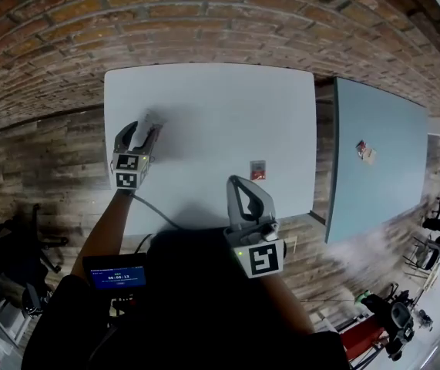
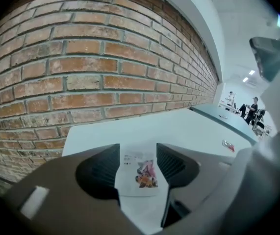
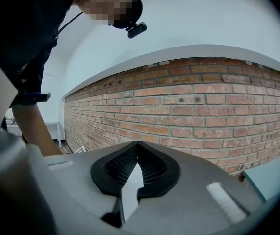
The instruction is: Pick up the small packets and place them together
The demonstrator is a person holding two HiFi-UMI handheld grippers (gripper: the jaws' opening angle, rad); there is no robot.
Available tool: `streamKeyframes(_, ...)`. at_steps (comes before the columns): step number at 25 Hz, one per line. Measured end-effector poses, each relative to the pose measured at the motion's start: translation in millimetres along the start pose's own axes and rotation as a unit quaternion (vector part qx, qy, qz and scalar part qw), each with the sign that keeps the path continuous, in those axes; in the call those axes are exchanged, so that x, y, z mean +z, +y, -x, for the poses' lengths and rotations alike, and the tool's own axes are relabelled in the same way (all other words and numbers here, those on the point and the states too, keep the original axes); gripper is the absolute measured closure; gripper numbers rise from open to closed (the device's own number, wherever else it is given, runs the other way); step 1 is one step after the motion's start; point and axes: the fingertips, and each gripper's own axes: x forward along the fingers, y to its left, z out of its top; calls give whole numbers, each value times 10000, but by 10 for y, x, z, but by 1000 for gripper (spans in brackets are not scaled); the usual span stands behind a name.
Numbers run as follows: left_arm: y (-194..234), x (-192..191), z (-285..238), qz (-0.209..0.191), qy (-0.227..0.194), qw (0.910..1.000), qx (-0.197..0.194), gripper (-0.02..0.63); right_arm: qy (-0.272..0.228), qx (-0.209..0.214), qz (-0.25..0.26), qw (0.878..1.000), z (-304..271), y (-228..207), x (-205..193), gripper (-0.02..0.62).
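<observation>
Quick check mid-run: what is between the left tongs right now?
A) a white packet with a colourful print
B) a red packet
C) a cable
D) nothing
A: the left gripper view shows the white packet lying between the left tongs, which stand apart.

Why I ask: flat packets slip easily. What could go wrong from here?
The white packet lies flat on the white table between the jaws of the open left hand-held gripper; closing might catch only an edge or push it away. The red packet and a third packet on the blue-grey table lie far apart, so one may get missed.
</observation>
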Motion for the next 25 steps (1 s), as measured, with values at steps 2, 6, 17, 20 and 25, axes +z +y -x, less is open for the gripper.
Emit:
streamKeyframes(2,-7,-31,-60,20,30,10000,-46,371,23,-21,19,10000,13,-19,6,592)
streamKeyframes(6,-18,-149,-140,-117,210,9997,-65,353,130,-55,17,9999,57,-28,-44,592)
streamKeyframes(17,-96,-418,-322,-131,759,9970,14,354,309,-324,45,9990,217,-169,-101,592)
streamKeyframes(20,-76,-449,-348,-156,843,9963,115,354,328,-333,67,9989,244,-191,-108,592)
streamKeyframes(25,-75,-485,-358,13,855,9962,190,356,392,-392,16,9985,281,-246,-155,592)
